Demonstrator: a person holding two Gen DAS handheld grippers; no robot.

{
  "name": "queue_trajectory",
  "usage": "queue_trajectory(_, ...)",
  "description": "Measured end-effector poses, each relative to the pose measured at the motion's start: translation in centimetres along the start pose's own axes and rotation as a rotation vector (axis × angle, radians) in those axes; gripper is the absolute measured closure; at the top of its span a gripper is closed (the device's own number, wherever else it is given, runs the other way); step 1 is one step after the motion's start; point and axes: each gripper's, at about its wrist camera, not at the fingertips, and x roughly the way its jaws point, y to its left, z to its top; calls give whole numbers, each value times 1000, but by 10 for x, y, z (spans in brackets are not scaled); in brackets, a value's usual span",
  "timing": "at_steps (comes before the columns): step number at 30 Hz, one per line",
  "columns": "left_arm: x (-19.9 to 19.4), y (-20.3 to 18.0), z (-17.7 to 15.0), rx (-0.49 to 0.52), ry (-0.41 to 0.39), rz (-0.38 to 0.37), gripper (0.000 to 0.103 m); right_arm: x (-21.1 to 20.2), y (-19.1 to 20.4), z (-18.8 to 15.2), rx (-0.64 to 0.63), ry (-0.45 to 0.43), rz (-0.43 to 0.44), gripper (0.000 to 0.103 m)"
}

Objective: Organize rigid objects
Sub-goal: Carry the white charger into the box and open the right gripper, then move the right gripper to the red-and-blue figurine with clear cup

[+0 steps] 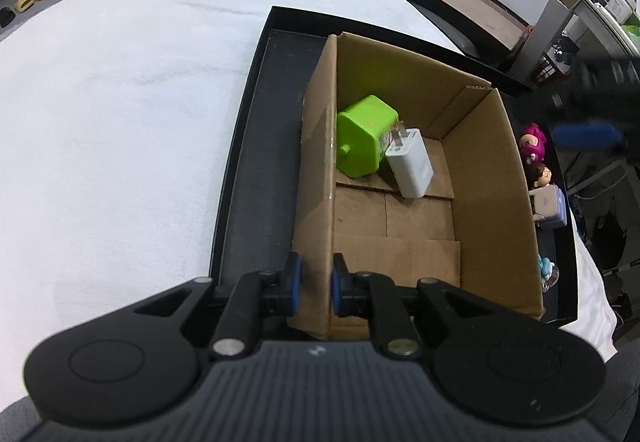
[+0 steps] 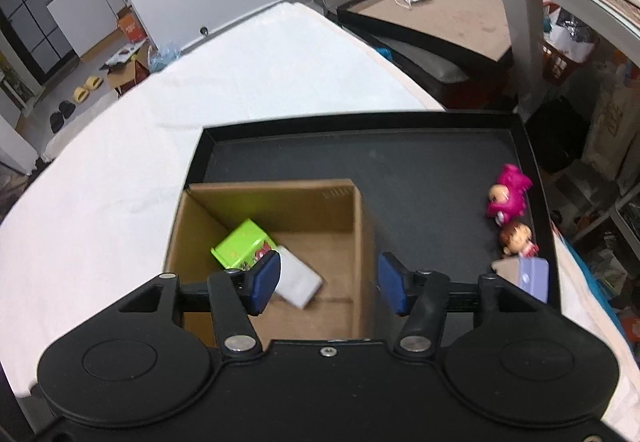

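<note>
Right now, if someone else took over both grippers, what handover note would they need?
Left gripper: shut on the near left wall of the cardboard box, steadying it.
Right gripper: open, empty, above the box's right wall.
In the box: green cube and white charger, touching, toward the far left corner.
Left in the black tray, along its right edge: pink figure, brown-haired figure, lilac block. The left view shows a small blue figure nearer the tray's front.
Done: two items boxed. Left: the tray items, probably pink figure next.
</note>
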Motion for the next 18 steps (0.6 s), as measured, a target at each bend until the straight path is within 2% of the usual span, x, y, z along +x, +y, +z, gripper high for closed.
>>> queue_trajectory(6,0,1,3,-6,2,5,89,-12,-24,-16,26,20,-28,44)
queue_trajectory(18,-12,-1,8,-22,-39,25,89,-31,-78,-39,115,39,-76,43)
